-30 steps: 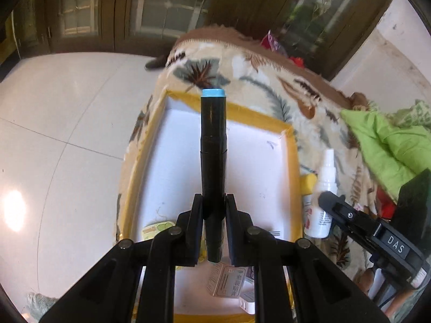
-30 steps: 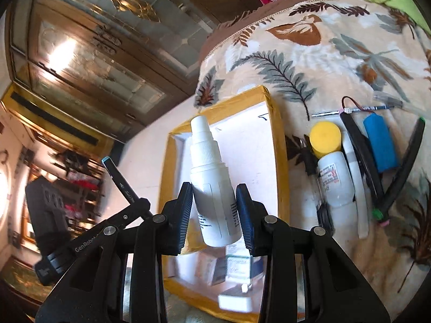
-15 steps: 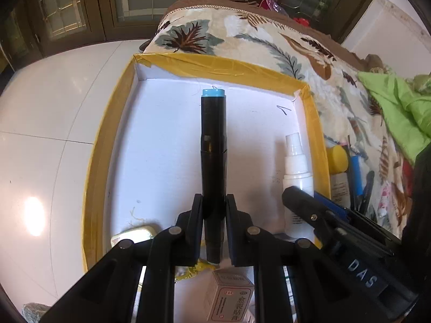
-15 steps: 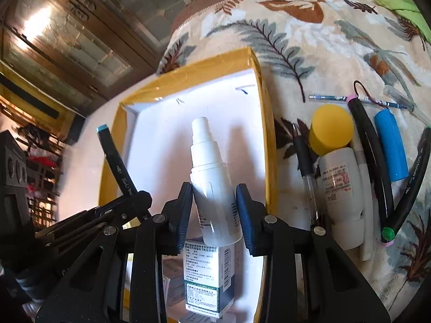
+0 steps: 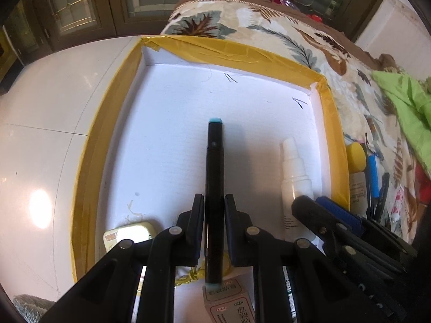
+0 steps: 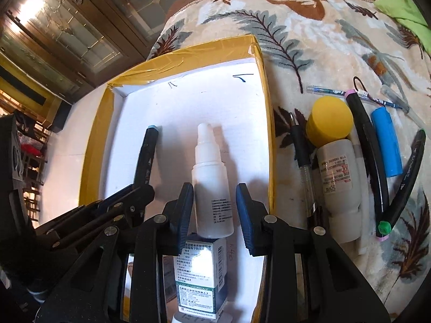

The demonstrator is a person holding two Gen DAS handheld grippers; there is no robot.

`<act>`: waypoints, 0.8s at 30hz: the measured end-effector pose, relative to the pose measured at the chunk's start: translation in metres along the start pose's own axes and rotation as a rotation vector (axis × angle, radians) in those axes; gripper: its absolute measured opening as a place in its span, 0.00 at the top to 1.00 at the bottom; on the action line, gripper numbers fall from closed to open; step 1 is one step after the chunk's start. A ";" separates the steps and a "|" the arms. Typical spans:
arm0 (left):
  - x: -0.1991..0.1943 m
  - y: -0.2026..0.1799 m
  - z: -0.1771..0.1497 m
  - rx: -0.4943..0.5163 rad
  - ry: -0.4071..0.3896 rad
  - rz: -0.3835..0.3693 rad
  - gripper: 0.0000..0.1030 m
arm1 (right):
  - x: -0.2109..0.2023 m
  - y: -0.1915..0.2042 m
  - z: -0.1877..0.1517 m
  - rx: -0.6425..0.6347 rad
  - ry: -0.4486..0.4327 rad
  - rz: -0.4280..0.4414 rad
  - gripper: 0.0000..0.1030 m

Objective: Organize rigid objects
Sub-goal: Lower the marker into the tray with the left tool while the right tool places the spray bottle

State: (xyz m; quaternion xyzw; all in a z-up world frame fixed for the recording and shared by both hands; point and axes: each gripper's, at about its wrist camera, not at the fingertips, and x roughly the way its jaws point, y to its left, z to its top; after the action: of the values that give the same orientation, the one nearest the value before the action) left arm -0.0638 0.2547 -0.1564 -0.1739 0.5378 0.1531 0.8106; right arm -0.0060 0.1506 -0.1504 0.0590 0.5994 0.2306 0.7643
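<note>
A white box with yellow taped rim lies on the leaf-pattern cloth. My left gripper is shut on a black marker with a blue cap, held low over the box floor; the marker also shows in the right wrist view. My right gripper is open, its jaws apart from a white spray bottle that lies between them on the box floor, its base on a small medicine carton. The bottle shows in the left wrist view.
Right of the box on the cloth lie a yellow-capped white bottle, a blue cylinder, black markers, pens and a green cloth. A small tin and a carton sit in the box's near end. White floor lies left.
Both grippers moved down and forward into the box. The right gripper's jaws opened and the spray bottle now lies on the box floor. The left still grips the marker.
</note>
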 end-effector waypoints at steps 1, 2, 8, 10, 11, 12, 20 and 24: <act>-0.002 0.000 0.000 -0.002 -0.010 0.007 0.86 | -0.001 -0.002 0.000 0.011 0.005 0.014 0.68; -0.003 0.000 0.000 -0.001 -0.019 0.017 0.86 | -0.001 -0.003 0.000 0.018 0.013 0.030 0.68; -0.017 -0.006 -0.002 0.022 -0.069 0.012 0.70 | -0.020 -0.017 0.002 0.081 0.008 0.157 0.68; -0.027 -0.010 -0.005 0.028 -0.104 -0.001 0.56 | -0.033 -0.019 0.000 0.084 -0.008 0.177 0.66; -0.033 -0.011 -0.007 0.030 -0.128 -0.001 0.51 | -0.040 -0.021 -0.001 0.088 -0.017 0.188 0.66; -0.039 -0.013 -0.009 0.032 -0.153 -0.001 0.49 | -0.051 -0.025 -0.002 0.100 -0.036 0.209 0.65; -0.079 -0.038 -0.048 0.088 -0.298 -0.048 0.45 | -0.134 -0.076 -0.020 0.218 -0.206 0.270 0.53; -0.087 -0.067 -0.069 0.173 -0.316 -0.046 0.43 | -0.166 -0.114 -0.034 0.316 -0.266 0.293 0.53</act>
State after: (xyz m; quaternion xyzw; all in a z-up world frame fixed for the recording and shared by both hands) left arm -0.1240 0.1589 -0.0930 -0.0894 0.4107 0.1131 0.9003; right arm -0.0346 -0.0270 -0.0537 0.2938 0.5072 0.2327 0.7761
